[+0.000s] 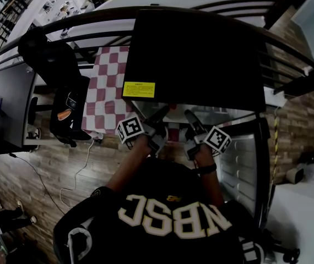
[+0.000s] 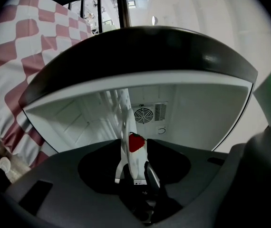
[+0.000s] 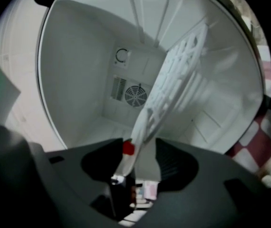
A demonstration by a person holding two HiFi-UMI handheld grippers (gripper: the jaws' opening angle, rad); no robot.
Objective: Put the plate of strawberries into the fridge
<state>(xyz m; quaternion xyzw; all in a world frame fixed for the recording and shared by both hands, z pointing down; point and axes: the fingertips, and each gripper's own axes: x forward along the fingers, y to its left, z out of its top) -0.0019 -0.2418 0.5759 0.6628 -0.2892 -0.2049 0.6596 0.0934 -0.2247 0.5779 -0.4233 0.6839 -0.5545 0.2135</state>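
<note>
I stand at the open black fridge (image 1: pixel 195 54) with both grippers reaching into its white inside (image 2: pixel 197 113). The white plate (image 2: pixel 131 163) shows edge-on between the left gripper's (image 2: pixel 134 150) jaws, with a red strawberry (image 2: pixel 135 142) on it. The jaws stand wide, with a gap on each side of the rim. In the right gripper view the plate's other edge (image 3: pixel 144 139) and a strawberry (image 3: pixel 128 148) lie between the right gripper's (image 3: pixel 140 152) jaws, which also stand apart from it. In the head view the left gripper (image 1: pixel 158 119) and the right gripper (image 1: pixel 191 120) point into the fridge.
A white wire shelf (image 3: pixel 178 75) and a round fan grille (image 3: pixel 135 97) are at the back of the fridge. The open fridge door (image 1: pixel 245 164) stands to my right. A red-and-white checked cloth (image 1: pixel 107 87) and a black chair (image 1: pixel 63 98) are to the left.
</note>
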